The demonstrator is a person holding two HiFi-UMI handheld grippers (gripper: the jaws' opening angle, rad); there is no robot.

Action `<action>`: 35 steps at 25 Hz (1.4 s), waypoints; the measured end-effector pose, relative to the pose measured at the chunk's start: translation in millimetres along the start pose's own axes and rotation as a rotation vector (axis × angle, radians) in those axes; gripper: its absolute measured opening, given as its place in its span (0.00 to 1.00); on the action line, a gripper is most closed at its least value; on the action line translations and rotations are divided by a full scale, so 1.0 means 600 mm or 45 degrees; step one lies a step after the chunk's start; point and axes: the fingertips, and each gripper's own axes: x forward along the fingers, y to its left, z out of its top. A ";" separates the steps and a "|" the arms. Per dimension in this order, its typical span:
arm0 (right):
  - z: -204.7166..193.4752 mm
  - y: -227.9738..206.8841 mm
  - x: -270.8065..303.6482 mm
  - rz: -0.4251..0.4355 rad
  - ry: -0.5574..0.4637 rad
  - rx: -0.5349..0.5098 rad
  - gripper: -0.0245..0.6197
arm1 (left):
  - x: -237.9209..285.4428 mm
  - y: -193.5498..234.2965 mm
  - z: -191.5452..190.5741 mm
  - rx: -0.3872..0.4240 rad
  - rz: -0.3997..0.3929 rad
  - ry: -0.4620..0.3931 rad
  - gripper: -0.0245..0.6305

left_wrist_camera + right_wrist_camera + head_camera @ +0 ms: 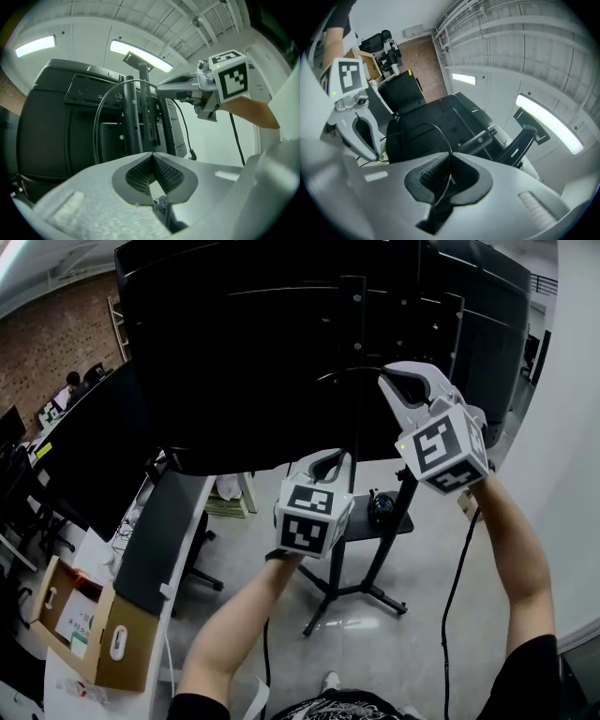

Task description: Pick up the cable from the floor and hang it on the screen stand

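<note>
Office with a brick wall (pixel 56 329) at far left, pale floor (pixel 281 634) below, and two strip lights (pixel 35 46) overhead in the left gripper view. Straight ahead, two large black screens (pixel 234 352) seen from the back, carried on one screen stand (pixel 354 352) with splayed feet and a small shelf. One open cardboard box (pixel 103 648) on the white surface (pixel 94 563) at lower left. Two tools raised close to the stand's post, one in each hand. Right tool (pixel 401 381), the higher one: clamped on a single thin black cable (pixel 440 133), pinched between the pads and arching away in one loop against the screen backs, well clear of the floor. Left tool (pixel 327 459), lower and just beside the post: jaws pressed together, nothing visible between them.
</note>
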 end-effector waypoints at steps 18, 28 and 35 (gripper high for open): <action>0.083 -0.310 0.176 -0.171 0.232 -0.227 0.07 | 0.096 0.076 0.191 0.155 -0.120 -0.153 0.04; 0.020 -0.430 0.175 -0.355 0.444 -0.251 0.07 | 0.136 0.080 0.273 0.205 -0.245 -0.274 0.04; -0.020 -0.494 0.144 -0.429 0.514 -0.240 0.07 | 0.148 0.055 0.294 0.236 -0.292 -0.303 0.04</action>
